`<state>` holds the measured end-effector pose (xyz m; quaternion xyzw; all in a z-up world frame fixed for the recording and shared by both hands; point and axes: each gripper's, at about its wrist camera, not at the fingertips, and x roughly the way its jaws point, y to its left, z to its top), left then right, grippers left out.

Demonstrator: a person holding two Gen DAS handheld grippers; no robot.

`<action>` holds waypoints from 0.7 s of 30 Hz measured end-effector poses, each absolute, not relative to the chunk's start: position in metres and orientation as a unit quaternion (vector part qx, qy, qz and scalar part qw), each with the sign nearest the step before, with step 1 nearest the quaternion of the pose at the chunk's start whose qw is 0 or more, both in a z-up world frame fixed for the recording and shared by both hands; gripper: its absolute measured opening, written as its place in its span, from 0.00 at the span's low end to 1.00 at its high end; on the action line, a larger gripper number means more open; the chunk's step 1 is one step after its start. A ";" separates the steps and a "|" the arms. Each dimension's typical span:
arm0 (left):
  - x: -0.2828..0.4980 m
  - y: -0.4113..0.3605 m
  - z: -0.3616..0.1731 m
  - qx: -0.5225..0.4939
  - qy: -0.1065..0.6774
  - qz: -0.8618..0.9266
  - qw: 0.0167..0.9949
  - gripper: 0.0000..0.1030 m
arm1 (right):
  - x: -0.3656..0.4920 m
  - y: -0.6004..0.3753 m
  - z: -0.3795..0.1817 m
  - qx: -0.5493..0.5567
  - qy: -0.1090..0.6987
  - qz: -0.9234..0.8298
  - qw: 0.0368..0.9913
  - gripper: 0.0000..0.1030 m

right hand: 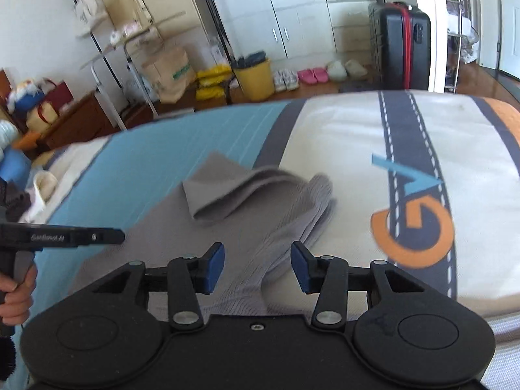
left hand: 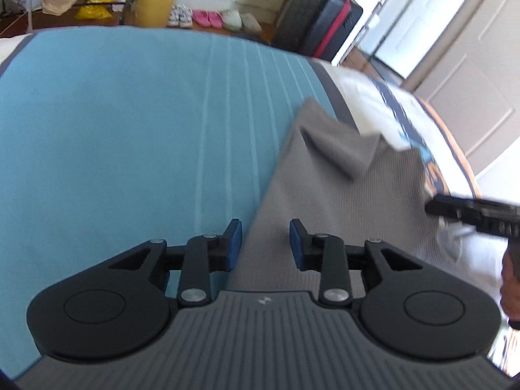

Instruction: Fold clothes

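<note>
Blue bedspread (left hand: pixel 113 130) left of grey garment (left hand: pixel 341 201) clear.

Grey ribbed knit cloth garment (right hand: pixel 247 227), matt, laid on smooth woven bedcover (left hand: pixel 130 130); beside the garment, grippers (left hand: pixel 266 240) (right hand: pixel 258 268) formed in matt black plastic, blue rubbery pads (right hand: pixel 216 266), bright metal rivets.

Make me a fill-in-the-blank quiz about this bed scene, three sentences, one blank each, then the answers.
1. The garment lying on the bed is ____ in colour.
2. The jaws of the left gripper and the right gripper are both ____, holding nothing.
3. On the floor past the bed, the bin beside the shoes is ____ in colour.

Missing words: grey; open; yellow
</note>
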<state>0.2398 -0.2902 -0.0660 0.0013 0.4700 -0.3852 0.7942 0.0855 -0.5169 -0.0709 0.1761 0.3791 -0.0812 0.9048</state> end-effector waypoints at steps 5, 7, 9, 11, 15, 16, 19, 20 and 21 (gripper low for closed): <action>0.228 -0.280 -0.064 0.000 0.460 -0.396 0.795 0.33 | 0.096 -0.492 -0.057 0.124 0.378 -0.069 0.915 0.49; 0.224 -0.277 -0.064 -0.001 0.456 -0.399 0.796 0.35 | 0.102 -0.470 -0.051 0.106 0.384 -0.035 0.917 0.49; 0.220 -0.275 -0.064 0.006 0.455 -0.397 0.797 0.38 | 0.116 -0.455 -0.057 0.089 0.401 -0.024 0.911 0.49; 0.216 -0.273 -0.065 0.017 0.455 -0.392 0.799 0.38 | 0.135 -0.445 -0.069 0.072 0.426 -0.029 0.901 0.49; 0.205 -0.257 -0.067 0.024 0.463 -0.381 0.800 0.40 | 0.175 -0.426 -0.094 0.040 0.470 -0.041 0.881 0.52; 0.203 -0.248 -0.068 0.019 0.467 -0.377 0.800 0.40 | 0.185 -0.429 -0.094 0.038 0.460 -0.051 0.885 0.53; 0.193 -0.223 -0.068 0.007 0.479 -0.358 0.802 0.42 | 0.201 -0.438 -0.090 0.044 0.429 -0.083 0.898 0.53; 0.189 -0.215 -0.067 0.004 0.482 -0.351 0.802 0.42 | 0.199 -0.441 -0.086 0.052 0.417 -0.093 0.902 0.53; 0.185 -0.207 -0.067 0.001 0.486 -0.344 0.803 0.42 | 0.197 -0.444 -0.082 0.060 0.406 -0.103 0.906 0.53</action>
